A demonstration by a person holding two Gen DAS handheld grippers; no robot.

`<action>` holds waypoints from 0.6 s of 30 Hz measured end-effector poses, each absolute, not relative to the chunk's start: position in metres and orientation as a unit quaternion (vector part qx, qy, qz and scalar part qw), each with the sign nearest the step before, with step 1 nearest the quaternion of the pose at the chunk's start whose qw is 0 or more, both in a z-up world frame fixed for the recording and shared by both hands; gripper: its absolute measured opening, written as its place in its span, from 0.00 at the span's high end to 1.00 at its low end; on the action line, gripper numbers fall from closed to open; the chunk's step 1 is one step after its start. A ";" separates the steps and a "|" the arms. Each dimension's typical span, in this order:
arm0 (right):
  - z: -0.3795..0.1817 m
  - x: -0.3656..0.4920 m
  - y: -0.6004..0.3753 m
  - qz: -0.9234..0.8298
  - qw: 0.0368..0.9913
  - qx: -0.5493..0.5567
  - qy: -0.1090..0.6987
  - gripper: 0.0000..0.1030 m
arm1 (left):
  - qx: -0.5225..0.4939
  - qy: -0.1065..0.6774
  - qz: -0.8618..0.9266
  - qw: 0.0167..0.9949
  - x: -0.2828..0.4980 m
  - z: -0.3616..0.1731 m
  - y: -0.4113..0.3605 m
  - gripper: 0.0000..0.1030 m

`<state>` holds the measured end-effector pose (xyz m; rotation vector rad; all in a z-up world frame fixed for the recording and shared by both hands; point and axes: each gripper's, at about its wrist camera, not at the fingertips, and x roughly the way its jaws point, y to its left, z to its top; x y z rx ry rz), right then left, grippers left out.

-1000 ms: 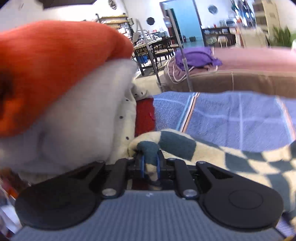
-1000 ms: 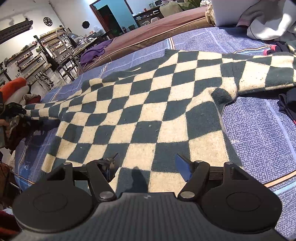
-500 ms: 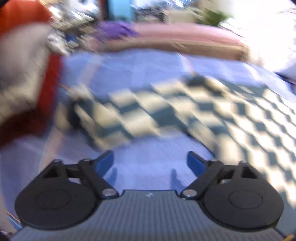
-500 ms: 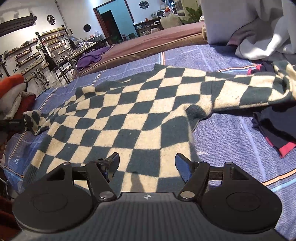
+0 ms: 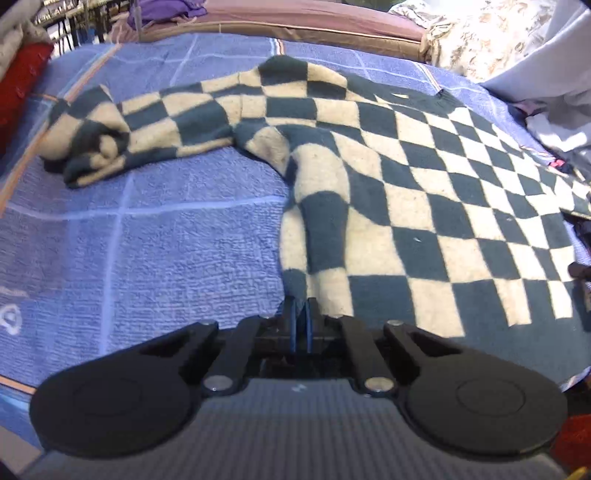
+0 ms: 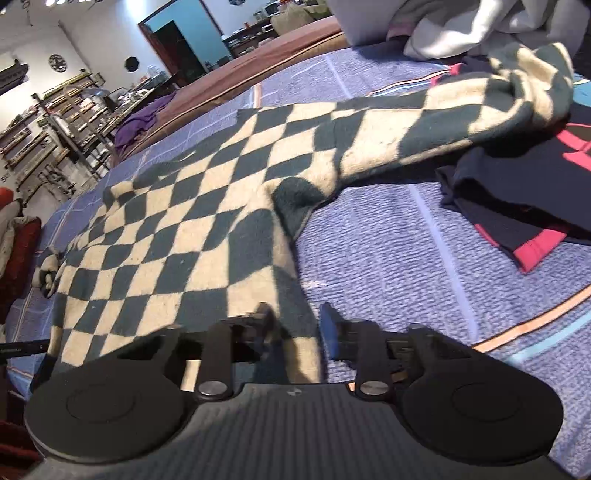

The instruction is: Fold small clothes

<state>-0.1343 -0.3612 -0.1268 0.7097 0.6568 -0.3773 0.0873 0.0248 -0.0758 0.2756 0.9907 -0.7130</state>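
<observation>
A blue bedspread [image 5: 155, 236] with pale grid lines and an orange-striped border covers the bed. Spread across it lies the sweater [image 5: 424, 177], checked in dark green and cream, front hem toward both cameras. In the left wrist view its body fans out to the right, while one sleeve [image 5: 147, 125] stretches away to the left and ends in a bunched, rolled cuff resting on the bedspread. In the right wrist view the other sleeve [image 6: 461, 107] runs up to the right and drapes over a dark navy garment [image 6: 524, 192] with pink trim, which lies on the bedspread just beside the sweater. Behind that, pale grey and white fabric [image 6: 461, 26] is heaped at the top edge. At the far left a red cloth [image 6: 22, 243] sits by the bed's edge, and a purple garment [image 6: 144, 118] lies on a brown surface beyond.

The left claw [image 5: 301, 325] is pinched tight on the sweater's hem at its near left corner; a ridge of cloth rises from the blue pads. The right claw [image 6: 295, 328] has just been closing, and its jaws now stand narrow with the hem's right edge between them; whether the pads already press the cloth I cannot tell, since that part is blurred.
</observation>
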 end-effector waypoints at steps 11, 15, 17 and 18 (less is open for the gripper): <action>-0.097 -0.168 -0.346 -0.194 0.870 0.305 0.334 0.69 | 0.143 0.514 -0.248 0.808 0.087 -0.060 0.087 0.98; -0.082 -0.169 -0.344 -0.202 0.888 0.295 0.290 0.19 | 0.086 0.487 -0.269 0.827 0.087 -0.049 0.083 0.39; -0.087 -0.160 -0.343 -0.192 0.885 0.286 0.315 0.00 | 0.088 0.467 -0.277 0.835 0.087 -0.049 0.070 0.11; -0.091 -0.155 -0.340 -0.189 0.883 0.277 0.329 0.00 | 0.089 0.467 -0.288 0.832 0.089 -0.052 0.062 0.14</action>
